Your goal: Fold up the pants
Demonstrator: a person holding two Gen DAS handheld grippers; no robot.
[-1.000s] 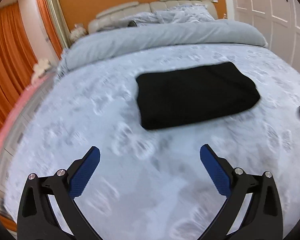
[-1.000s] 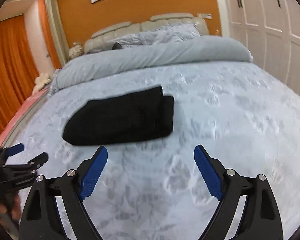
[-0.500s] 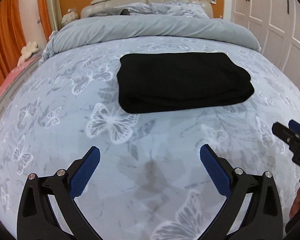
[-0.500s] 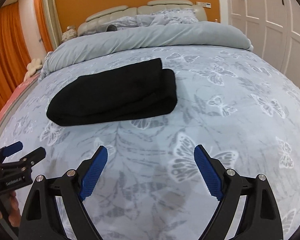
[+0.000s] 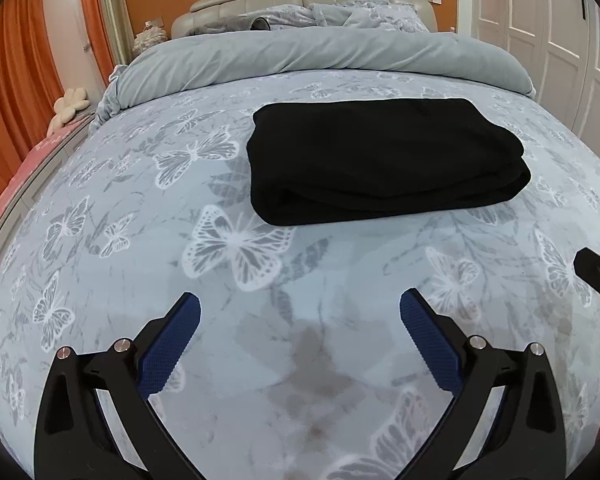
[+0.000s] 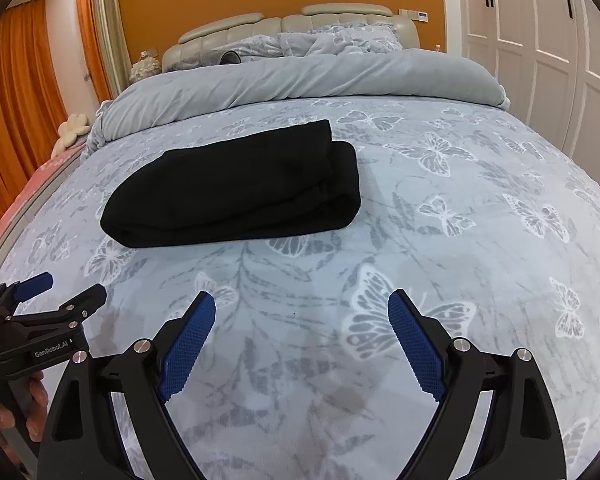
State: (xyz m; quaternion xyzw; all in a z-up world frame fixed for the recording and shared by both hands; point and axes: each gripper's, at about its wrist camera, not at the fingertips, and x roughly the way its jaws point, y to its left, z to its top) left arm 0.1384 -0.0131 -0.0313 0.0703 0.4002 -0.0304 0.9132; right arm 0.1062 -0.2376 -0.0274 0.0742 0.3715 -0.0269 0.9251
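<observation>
Black pants [image 5: 384,160] folded on bedspread [image 5: 140,240], both grippers [image 5: 300,316] [image 6: 302,312] wide apart, clear

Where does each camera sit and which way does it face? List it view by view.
Left wrist: on the left gripper, facing the headboard; own open fingers, right gripper's tip at right edge.
Right wrist: on the right gripper, same heading; own open fingers, left gripper and hand at left.
Shared: folded black pants on the butterfly bedspread.
</observation>
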